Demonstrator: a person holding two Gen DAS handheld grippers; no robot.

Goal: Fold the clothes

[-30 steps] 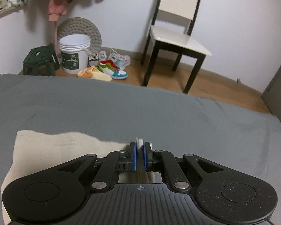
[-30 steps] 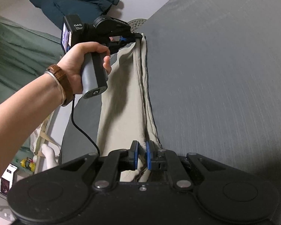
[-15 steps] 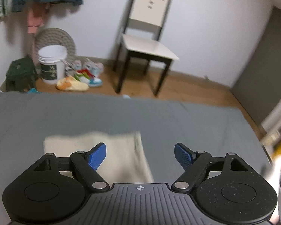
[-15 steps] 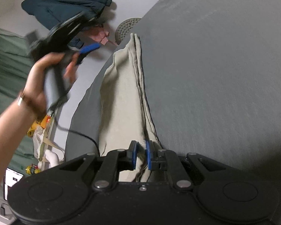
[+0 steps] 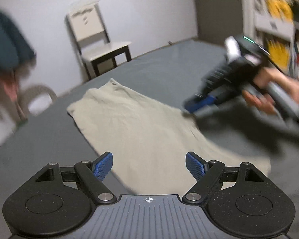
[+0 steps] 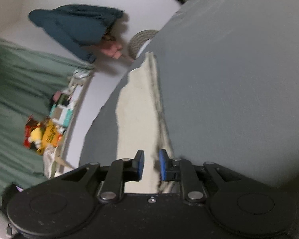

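Observation:
A folded beige garment (image 5: 141,127) lies flat on the grey bed sheet (image 5: 169,67). My left gripper (image 5: 149,166) is wide open and empty, hovering above the garment's near edge. My right gripper (image 6: 151,166) has its jaws a little apart over the garment's (image 6: 137,107) layered right edge, with cloth lying between the pads but not pinched. In the left wrist view the right gripper (image 5: 201,104) shows blurred at the garment's right side, held by a hand.
A white chair (image 5: 95,45) with dark legs stands past the bed's far edge. A dark teal coat (image 6: 75,27) hangs on the wall. Green curtain (image 6: 20,91) and cluttered shelf with toys (image 6: 47,129) are at the left. The grey sheet (image 6: 229,79) stretches right.
My left gripper let go of the garment's edge, opened wide and swung back to face along the garment. My right gripper, shut on the cloth edge before, has opened slightly. The garment now lies flat.

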